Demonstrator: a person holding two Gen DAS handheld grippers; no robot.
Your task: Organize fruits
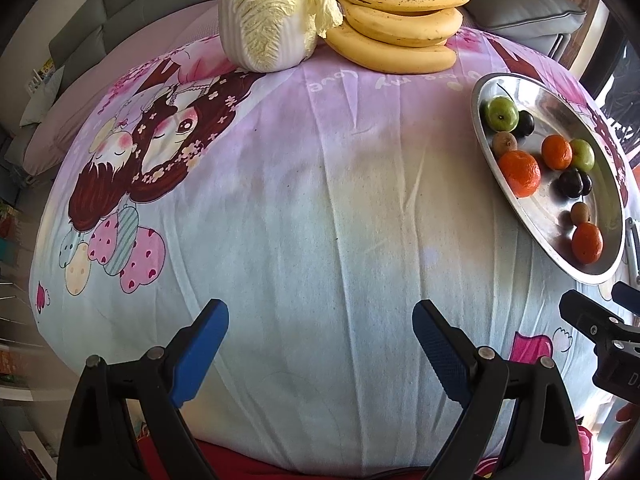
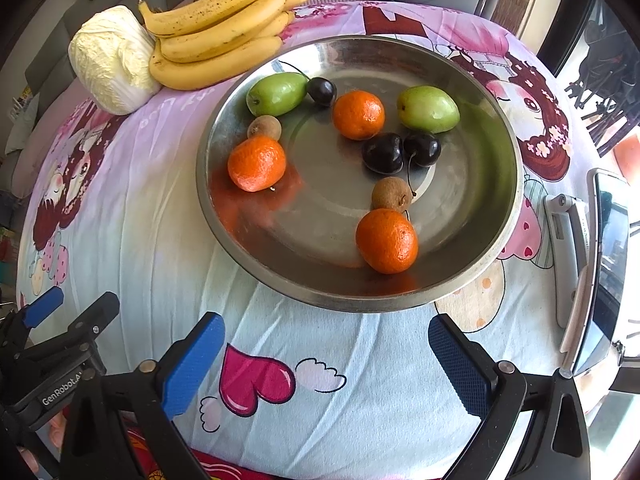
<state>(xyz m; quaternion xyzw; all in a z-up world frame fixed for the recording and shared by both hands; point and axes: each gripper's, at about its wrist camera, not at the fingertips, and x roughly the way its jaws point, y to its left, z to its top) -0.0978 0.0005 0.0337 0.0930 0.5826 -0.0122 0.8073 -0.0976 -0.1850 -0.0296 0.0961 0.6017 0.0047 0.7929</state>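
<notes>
A round steel tray (image 2: 496, 240) sits on the cartoon-print cloth and holds three oranges (image 2: 386, 240), two green fruits (image 2: 428, 109), dark cherries (image 2: 383, 153) and small brown fruits (image 2: 391, 194). It also shows at the right of the left wrist view (image 1: 486, 88). My right gripper (image 2: 326, 338) is open and empty, just short of the tray's near rim. My left gripper (image 1: 320, 328) is open and empty over bare cloth, left of the tray. A bunch of bananas (image 1: 396, 20) lies at the far side, also in the right wrist view (image 2: 220, 28).
A napa cabbage (image 1: 268, 16) stands beside the bananas, also seen in the right wrist view (image 2: 114, 60). A phone on a white stand (image 2: 600, 264) is at the table's right edge. A grey sofa (image 1: 524, 4) lies behind the table.
</notes>
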